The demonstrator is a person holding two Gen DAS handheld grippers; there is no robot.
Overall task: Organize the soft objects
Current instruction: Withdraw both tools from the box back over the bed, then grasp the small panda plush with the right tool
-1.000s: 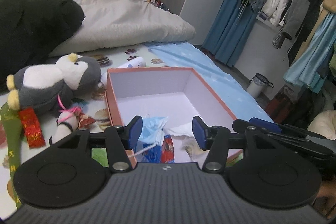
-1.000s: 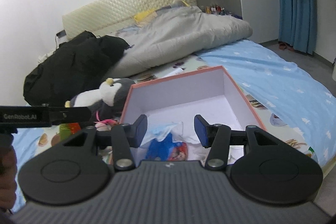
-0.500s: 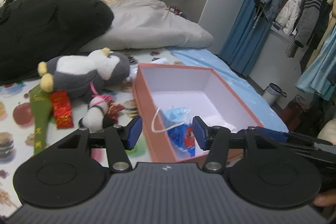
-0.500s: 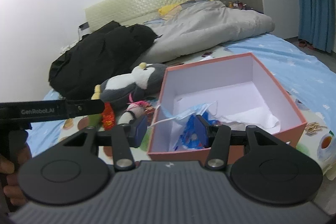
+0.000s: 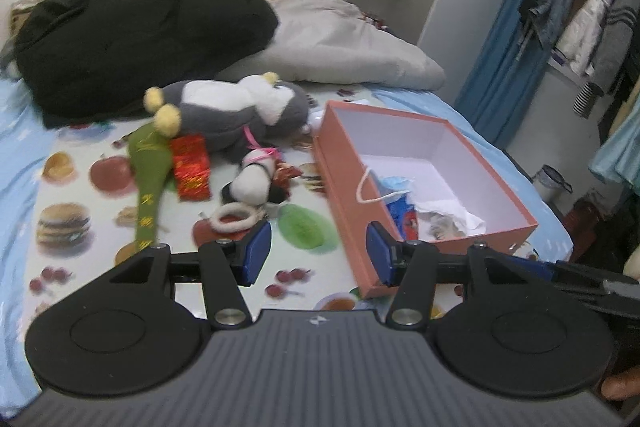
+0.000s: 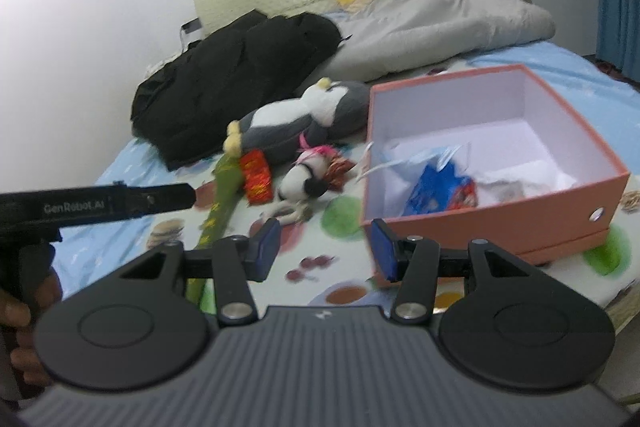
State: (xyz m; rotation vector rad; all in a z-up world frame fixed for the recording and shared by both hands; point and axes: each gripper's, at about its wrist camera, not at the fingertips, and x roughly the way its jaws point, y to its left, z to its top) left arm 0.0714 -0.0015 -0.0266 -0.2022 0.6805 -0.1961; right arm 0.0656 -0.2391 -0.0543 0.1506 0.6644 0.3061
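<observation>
A salmon-pink box (image 5: pixel 340 187) (image 6: pixel 500 223) lies open on the bed with a blue face mask (image 5: pixel 394 185) (image 6: pixel 424 157), a blue-and-red packet (image 5: pixel 402 215) (image 6: pixel 436 191) and white tissue (image 5: pixel 456 215) inside. Left of it lie a grey-and-white penguin plush (image 5: pixel 236 115) (image 6: pixel 304 119), a small black-and-white plush (image 5: pixel 256 181) (image 6: pixel 304 181), a red pouch (image 5: pixel 192 167) (image 6: pixel 256 177), a green cloth piece (image 5: pixel 148 183) (image 6: pixel 222 199) and a white ring (image 5: pixel 236 219). My left gripper (image 5: pixel 318 255) and right gripper (image 6: pixel 324 249) hover open and empty over the printed sheet, near the box's front corner.
A black coat (image 5: pixel 132 35) (image 6: pixel 236 79) and a grey duvet (image 5: pixel 344 47) (image 6: pixel 432 27) are piled at the head of the bed. Blue curtains and hanging clothes (image 5: pixel 580 19) stand to the right, with a small bin (image 5: pixel 554 183) on the floor. The other gripper's arm (image 6: pixel 96 207) crosses the right wrist view's left side.
Both grippers have swung left and pulled back from over the box. The box now sits to the right of the fingers, and the plush toys have come into fuller view.
</observation>
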